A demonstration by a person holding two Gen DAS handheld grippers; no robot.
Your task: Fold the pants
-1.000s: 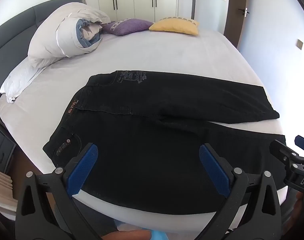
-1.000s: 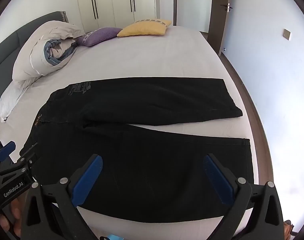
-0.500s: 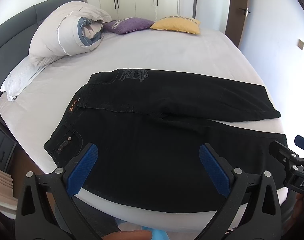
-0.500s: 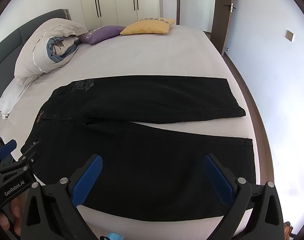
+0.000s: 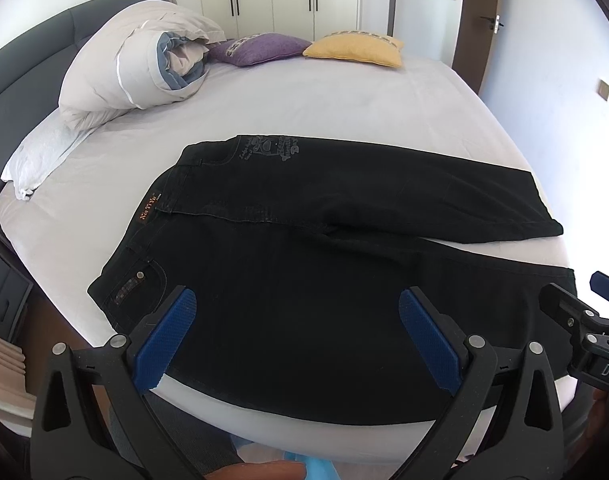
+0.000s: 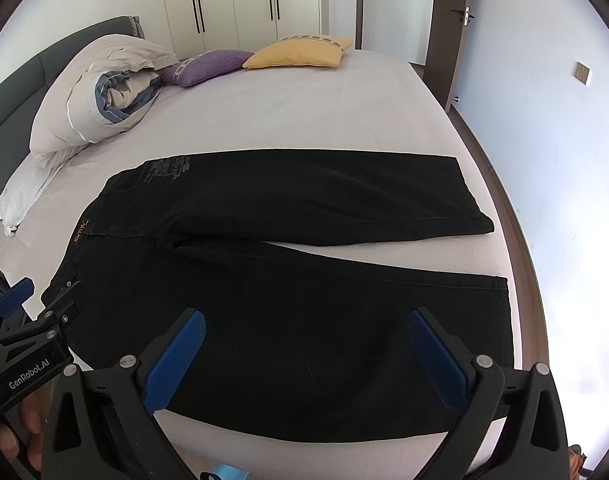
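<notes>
1. We are looking at black jeans lying flat and unfolded on the bed, waistband toward the headboard side on our left, both legs running to our right in a shallow V.
2. We are holding the left claw above the near hip area with its fingers wide apart and gripping nothing.
3. We are holding the right claw above the near leg, likewise spread and empty.
4. We are judging the denim as soft but fairly heavy and thick: it is likely to drape rather than hold shape, and it should not slip much on the sheet.
5. We are recommending edge grasps: the left claw on the near waistband corner, the right claw on the near leg hem, pinching through both layers.
</notes>
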